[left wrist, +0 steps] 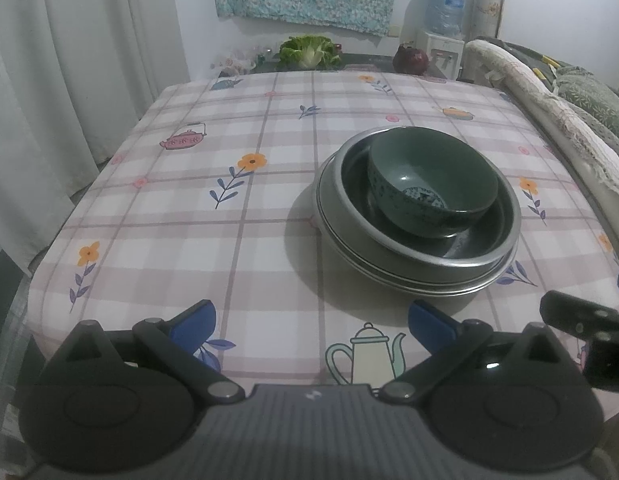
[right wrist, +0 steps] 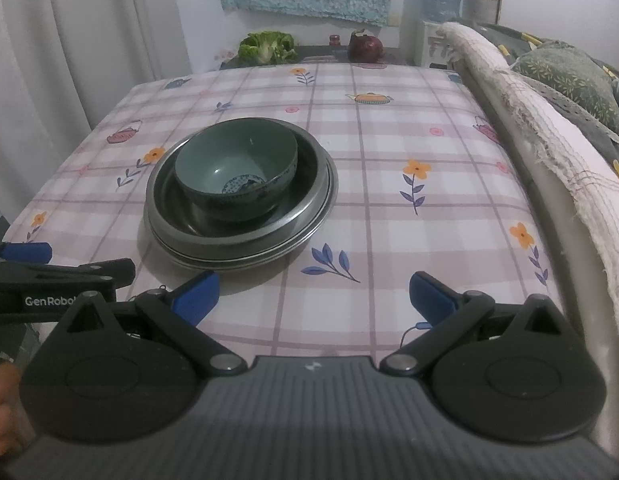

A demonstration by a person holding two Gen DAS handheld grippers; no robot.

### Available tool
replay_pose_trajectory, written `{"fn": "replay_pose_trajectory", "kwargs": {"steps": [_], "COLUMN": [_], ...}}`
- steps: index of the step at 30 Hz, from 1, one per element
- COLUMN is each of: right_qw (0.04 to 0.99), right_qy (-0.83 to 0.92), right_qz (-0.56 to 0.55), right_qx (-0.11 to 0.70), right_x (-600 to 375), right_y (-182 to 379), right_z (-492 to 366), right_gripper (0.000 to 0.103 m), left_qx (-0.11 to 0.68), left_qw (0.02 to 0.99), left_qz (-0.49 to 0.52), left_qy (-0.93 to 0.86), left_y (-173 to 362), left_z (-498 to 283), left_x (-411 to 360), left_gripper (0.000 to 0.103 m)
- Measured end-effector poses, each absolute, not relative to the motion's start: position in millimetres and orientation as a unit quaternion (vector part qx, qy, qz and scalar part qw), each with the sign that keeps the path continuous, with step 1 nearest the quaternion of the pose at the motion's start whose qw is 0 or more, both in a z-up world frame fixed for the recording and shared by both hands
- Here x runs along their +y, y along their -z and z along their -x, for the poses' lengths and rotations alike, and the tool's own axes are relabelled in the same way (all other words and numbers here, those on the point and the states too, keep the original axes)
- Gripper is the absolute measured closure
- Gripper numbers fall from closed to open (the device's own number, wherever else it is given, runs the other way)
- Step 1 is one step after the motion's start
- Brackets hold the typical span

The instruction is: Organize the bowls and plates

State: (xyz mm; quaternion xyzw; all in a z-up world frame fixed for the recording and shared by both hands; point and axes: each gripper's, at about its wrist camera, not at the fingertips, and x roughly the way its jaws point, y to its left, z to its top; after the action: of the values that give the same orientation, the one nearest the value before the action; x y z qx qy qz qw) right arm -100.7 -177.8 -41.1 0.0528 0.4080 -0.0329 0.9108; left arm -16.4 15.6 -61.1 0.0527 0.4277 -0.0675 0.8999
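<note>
Both the left tongs point(left wrist: 311, 322) and right tongs point(right wrist: 314, 294) hover spread wide and hold nothing, near the desk's point(left wrist: 189, 208) six o'clock edge. Bare cloth lies at nine o'clock of the stack. A green bowl point(left wrist: 431, 186) sits inside a steel bowl point(left wrist: 469, 252) on steel plates point(left wrist: 429, 286), toward three o'clock in the left view.

Green bowl point(left wrist: 431, 184) atop stacked plates point(left wrist: 413, 276)

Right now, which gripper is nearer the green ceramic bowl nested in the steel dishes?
Left, narrowly. Left gripper sits short of the green ceramic bowl, which lies ahead-right of it; right gripper, also short, has it ahead-left.
</note>
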Motion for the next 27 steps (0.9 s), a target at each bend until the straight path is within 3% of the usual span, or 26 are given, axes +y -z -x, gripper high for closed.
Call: {"fn": "replay_pose_trajectory", "kwargs": {"steps": [20,27], "right_qw": [0.911,0.930], "right_qy": [0.031,0.009], "right_qz": [-0.056,-0.105], "right_qx": [0.408,0.352], "right_x": [-179.8,-203.7], "right_y": [41.0,21.1], "right_z": [100.5,93.3], "right_gripper": [0.001,0.001], "left_qx": [0.437,0.426], "left_qw": [0.894,0.900], "left_qz": [-0.061,-0.060], "left_qy": [0.070,0.061], "left_y": [64.0,58.2], "left_z": [17.8,7.6], "left_x": [17.1,23.7], "left_gripper": [0.000,0.000]}}
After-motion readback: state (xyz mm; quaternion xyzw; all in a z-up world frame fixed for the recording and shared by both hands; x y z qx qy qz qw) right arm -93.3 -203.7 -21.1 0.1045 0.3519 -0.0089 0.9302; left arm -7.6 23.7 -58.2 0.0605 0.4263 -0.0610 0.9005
